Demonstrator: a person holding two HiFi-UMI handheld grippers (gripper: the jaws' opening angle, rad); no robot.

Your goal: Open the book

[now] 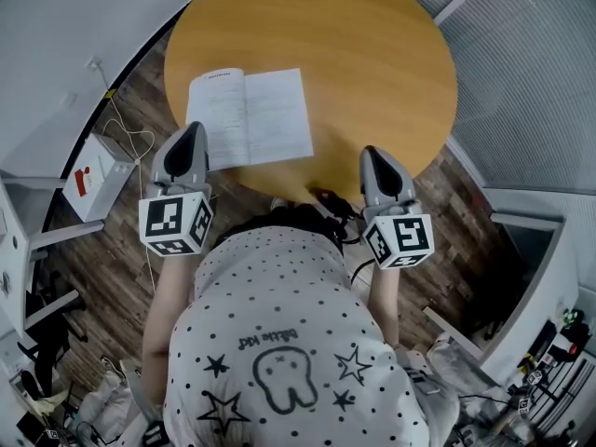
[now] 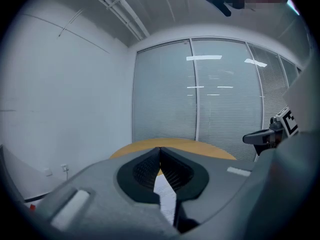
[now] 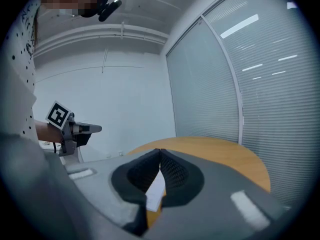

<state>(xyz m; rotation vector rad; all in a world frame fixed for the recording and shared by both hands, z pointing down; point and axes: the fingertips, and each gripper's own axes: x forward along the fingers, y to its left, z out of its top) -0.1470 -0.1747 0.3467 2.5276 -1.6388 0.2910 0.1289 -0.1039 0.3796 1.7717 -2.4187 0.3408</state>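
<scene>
The book (image 1: 250, 117) lies open and flat on the round wooden table (image 1: 372, 54), its white pages facing up near the table's front left edge. My left gripper (image 1: 193, 128) hovers over the book's lower left corner, jaws shut with nothing between them. In the left gripper view the closed tips (image 2: 160, 149) meet above a strip of page (image 2: 165, 194). My right gripper (image 1: 371, 152) hangs at the table's front edge, to the right of the book and apart from it. Its jaws (image 3: 160, 151) are shut and empty too, with a corner of the book (image 3: 156, 191) showing below.
A white box (image 1: 93, 177) sits on the wooden floor left of the table, with a thin cable (image 1: 130, 138) trailing by it. Glass walls with blinds (image 2: 220, 94) stand behind the table. The person's torso is close to the table's front edge.
</scene>
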